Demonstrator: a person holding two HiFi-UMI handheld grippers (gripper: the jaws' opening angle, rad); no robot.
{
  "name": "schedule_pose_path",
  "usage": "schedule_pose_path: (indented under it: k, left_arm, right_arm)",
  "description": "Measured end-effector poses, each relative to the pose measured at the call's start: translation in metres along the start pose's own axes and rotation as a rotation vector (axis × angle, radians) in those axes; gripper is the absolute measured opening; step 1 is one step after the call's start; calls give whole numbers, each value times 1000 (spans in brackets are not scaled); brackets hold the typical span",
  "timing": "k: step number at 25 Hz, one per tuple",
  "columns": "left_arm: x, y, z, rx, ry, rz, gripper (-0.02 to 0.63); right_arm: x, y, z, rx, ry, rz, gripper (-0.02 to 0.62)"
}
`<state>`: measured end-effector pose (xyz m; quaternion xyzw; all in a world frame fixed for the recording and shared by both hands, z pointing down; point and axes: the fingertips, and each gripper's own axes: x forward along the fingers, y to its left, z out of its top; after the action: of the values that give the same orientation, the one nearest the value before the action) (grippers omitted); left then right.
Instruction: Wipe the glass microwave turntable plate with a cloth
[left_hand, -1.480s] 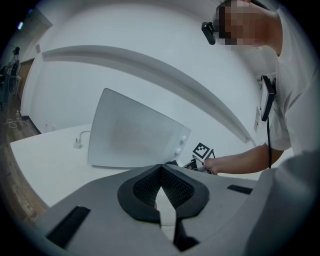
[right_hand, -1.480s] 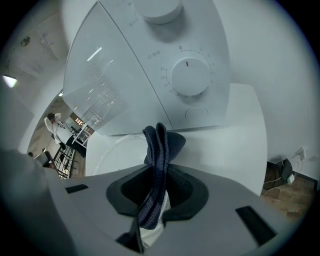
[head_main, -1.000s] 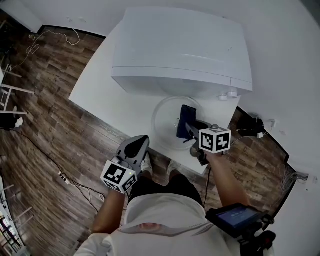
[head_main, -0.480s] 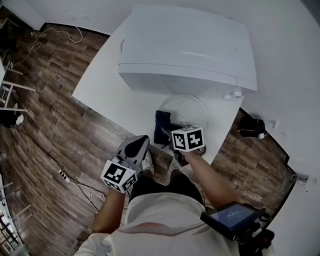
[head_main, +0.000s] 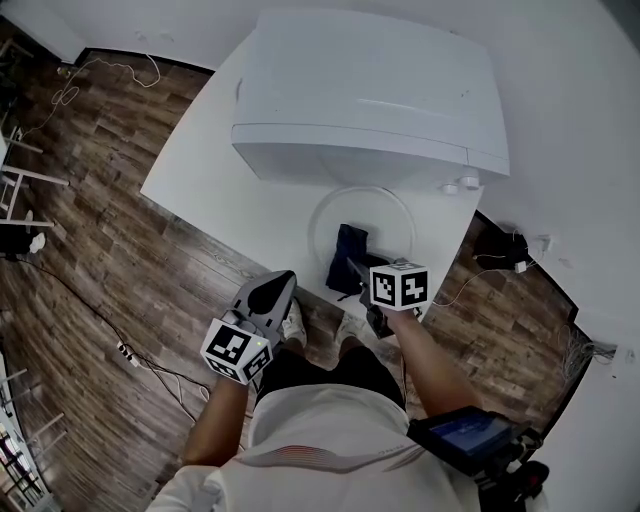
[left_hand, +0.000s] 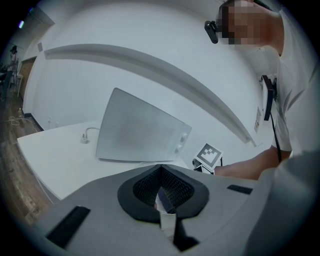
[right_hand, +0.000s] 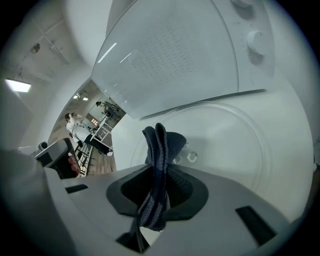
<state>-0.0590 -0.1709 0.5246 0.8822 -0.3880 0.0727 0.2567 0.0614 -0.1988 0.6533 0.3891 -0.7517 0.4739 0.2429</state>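
The glass turntable plate (head_main: 388, 222) lies flat on the white table (head_main: 225, 185), just in front of the white microwave (head_main: 370, 90), a little right of centre in the head view. On its lower left part sits a dark blue cloth (head_main: 347, 254), bunched and folded, and the right gripper (head_main: 356, 270) reaches in from below with its jaws clamped on that cloth. In the right gripper view the cloth (right_hand: 159, 150) runs as a folded strip up between the two dark pads of the right gripper (right_hand: 157, 187), its upper end resting on the plate (right_hand: 240, 145). Two small round bumps show through the glass just right of the cloth. The microwave (right_hand: 175, 55) fills the upper part of that view.

The left gripper (head_main: 274, 288) is in the lower left of centre in the head view, off the near edge of the table and above the wood floor (head_main: 110, 230), well apart from the plate. In the left gripper view the jaws of the left gripper (left_hand: 161, 189) are together with nothing held, pointing toward the microwave (left_hand: 137, 130) across the table (left_hand: 55, 155).
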Motion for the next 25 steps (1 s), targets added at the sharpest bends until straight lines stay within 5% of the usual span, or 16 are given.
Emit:
schedule_pose_path:
  k: [25]
  left_arm:
    - [16, -24, -7, 14, 17, -34, 9]
  right_arm:
    - [-88, -112, -12, 223, -71, -133, 66]
